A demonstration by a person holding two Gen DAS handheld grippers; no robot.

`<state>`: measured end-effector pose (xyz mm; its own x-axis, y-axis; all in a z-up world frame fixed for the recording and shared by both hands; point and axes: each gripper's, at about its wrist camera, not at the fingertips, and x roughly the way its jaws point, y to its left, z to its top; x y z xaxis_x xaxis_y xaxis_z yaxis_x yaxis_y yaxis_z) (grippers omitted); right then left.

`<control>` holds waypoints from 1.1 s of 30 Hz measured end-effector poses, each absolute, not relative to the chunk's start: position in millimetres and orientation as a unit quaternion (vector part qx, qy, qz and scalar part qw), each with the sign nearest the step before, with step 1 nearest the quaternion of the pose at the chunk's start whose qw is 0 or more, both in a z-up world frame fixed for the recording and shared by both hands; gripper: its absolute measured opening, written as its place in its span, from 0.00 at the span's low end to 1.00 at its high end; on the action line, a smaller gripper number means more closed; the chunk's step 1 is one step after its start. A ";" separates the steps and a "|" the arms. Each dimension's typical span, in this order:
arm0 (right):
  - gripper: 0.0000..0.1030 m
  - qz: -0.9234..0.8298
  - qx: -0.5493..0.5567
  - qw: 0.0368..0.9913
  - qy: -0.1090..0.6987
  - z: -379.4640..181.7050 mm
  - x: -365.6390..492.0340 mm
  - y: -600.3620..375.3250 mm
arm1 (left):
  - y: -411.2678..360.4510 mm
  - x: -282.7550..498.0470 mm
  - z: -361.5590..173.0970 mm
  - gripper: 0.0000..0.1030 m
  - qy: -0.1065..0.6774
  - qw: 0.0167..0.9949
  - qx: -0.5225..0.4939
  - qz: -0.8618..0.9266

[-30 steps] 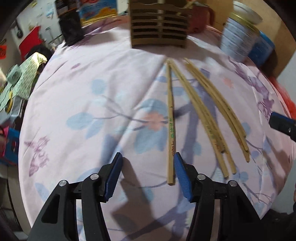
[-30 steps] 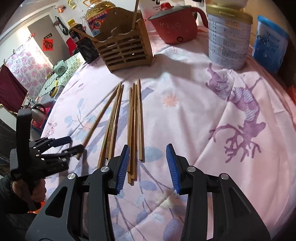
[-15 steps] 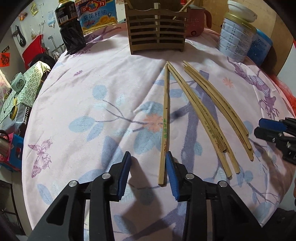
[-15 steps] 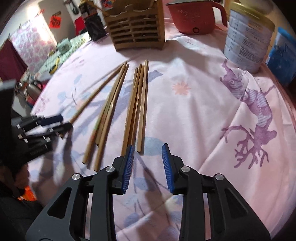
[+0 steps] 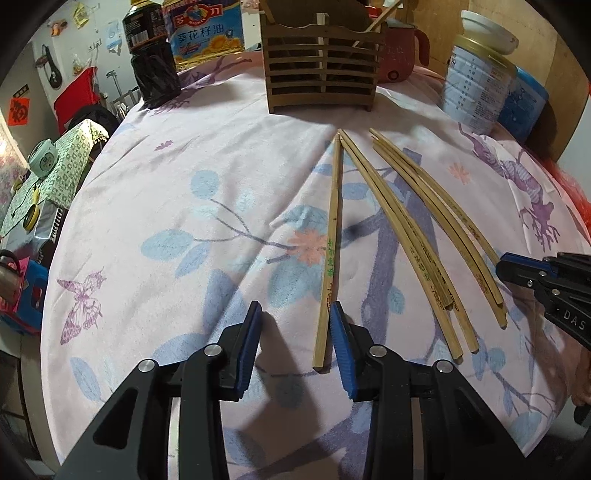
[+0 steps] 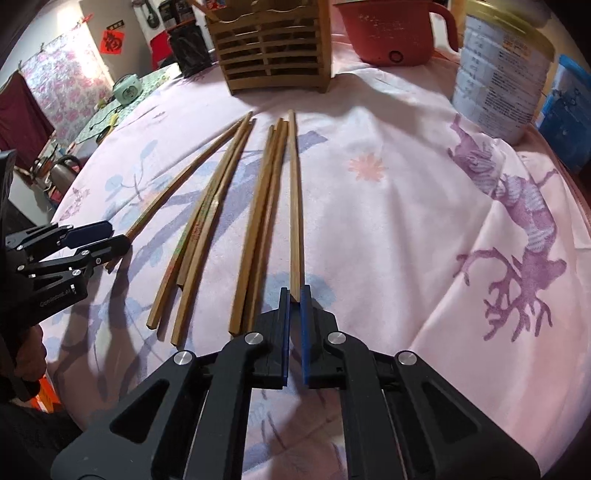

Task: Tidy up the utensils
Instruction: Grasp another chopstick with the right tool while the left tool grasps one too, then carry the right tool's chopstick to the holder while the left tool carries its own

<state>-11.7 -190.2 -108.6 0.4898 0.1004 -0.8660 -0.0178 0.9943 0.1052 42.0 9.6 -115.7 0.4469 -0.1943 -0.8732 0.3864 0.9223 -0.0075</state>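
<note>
the tabletop (image 6: 388, 229), under soft pink floral cloth, carries a slatted wooden holder (image 6: 273, 48) at twelve o'clock. seven slim square bamboo chopsticks fan toward it, long axes near six to twelve. the right claw (image 6: 294, 295) has just closed on the rightmost chopstick (image 6: 294, 192) at its near end. the left claw (image 5: 295, 317), part open and narrowing, straddles the leftmost chopstick (image 5: 330, 251), pads not pressing.

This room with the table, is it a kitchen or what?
Probably a home kitchen or dining corner: chopsticks lie on a flowered tablecloth, with a wooden holder, a cooking oil bottle and a red pot behind.
</note>
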 end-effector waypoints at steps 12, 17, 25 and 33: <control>0.06 0.085 0.047 0.873 0.478 -88.5 -6.3 -212.9 | 14.4 35.9 -113.7 0.09 0.518 0.844 0.063 -0.125; 0.06 0.101 0.047 0.873 0.475 -87.4 -9.8 -218.9 | 15.3 31.6 -110.6 0.07 0.526 0.842 0.044 -0.107; 0.06 0.104 0.067 0.887 0.446 -67.2 -10.6 -229.6 | 25.9 24.9 -74.8 0.06 0.510 0.854 0.009 -0.106; 0.06 0.092 0.071 0.913 0.392 -24.7 -14.1 -229.4 | 34.6 32.0 -16.7 0.06 0.460 0.880 -0.009 -0.121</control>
<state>-14.1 -229.4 -24.7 0.6756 0.2243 -0.7023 -0.1129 0.9728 0.2021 32.0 34.6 -16.7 0.5477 -0.2221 -0.8067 0.2052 0.9703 -0.1279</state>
